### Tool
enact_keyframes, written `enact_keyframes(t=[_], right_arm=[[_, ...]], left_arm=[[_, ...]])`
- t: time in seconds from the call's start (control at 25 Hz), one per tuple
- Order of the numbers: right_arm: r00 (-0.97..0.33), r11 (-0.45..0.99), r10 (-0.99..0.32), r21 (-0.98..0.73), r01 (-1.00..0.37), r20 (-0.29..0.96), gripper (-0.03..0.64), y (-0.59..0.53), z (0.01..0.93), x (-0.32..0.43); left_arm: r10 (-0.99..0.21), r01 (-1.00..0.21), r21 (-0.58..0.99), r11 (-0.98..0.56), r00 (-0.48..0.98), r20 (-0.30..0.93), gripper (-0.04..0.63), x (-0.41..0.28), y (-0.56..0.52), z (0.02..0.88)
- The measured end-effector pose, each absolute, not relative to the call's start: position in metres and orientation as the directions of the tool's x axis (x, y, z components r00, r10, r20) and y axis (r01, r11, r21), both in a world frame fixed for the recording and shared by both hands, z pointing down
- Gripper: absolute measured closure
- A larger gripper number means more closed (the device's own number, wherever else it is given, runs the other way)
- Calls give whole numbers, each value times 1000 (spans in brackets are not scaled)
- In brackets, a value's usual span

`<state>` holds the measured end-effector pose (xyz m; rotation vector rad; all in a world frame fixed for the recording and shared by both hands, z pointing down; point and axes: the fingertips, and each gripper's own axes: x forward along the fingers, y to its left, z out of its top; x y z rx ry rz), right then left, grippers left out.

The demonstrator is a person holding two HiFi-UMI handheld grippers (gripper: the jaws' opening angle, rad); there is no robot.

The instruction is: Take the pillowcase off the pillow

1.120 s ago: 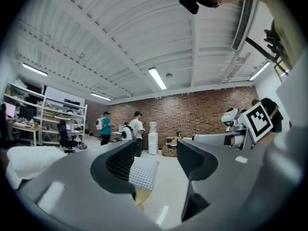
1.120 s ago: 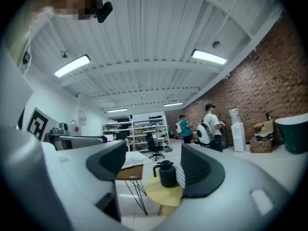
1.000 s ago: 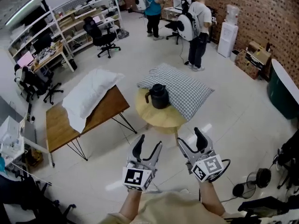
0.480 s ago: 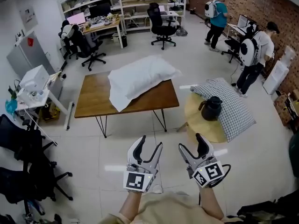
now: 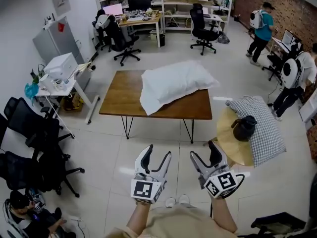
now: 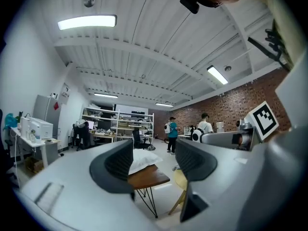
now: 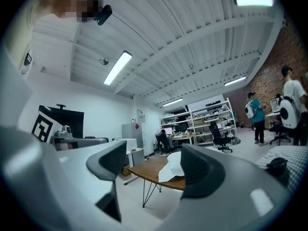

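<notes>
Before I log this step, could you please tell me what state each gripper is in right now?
Left gripper: open, empty, jaws have just been closing slightly.
Right gripper: open, empty.

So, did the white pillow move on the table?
No. The white pillow still lies at the same end of the wooden table, one corner overhanging its edge.
</notes>
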<state>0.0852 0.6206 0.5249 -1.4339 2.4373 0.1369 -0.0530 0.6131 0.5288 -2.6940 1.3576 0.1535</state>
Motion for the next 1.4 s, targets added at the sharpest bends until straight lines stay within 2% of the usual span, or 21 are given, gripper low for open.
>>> enact_keyframes(t=[0.04, 0.2, 0.6, 0.76, 0.96, 1.08, 1.24, 1.4], right_arm=[[-464, 506, -829, -69, -860, -312, 275, 621, 523, 89], [-504, 540, -806, -37, -841, -310, 275, 609, 523, 98], [-535, 576, -787, -55, -816, -306, 276, 608, 533, 136], [-538, 582, -792, -92, -808, -287, 276, 602, 549, 147], [-537, 584, -793, -106, -805, -286, 276, 587, 559, 147], [-546, 586, -797, -116, -802, -258, 278, 548, 573, 135], [-574, 606, -792, -148, -782, -207, 278, 490, 564, 67], [-561, 592, -799, -126, -796, -217, 278, 468, 545, 28]], left_arm=[[-812, -823, -50, -566, 567, -137, 326, -52, 611, 528], [-830, -877, -45, -479, 469, -303, 301, -59, 586, 517], [-855, -892, -64, -448, 448, -260, 299, -27, 581, 534], [-871, -894, -67, -444, 448, -200, 299, -18, 588, 543], [-852, -884, -77, -460, 465, -241, 299, -13, 578, 552], [-852, -883, -61, -466, 466, -239, 299, -20, 544, 556], [-847, -873, -12, -487, 476, -237, 299, -75, 497, 530], [-827, -855, -4, -518, 503, -251, 299, -110, 473, 515]])
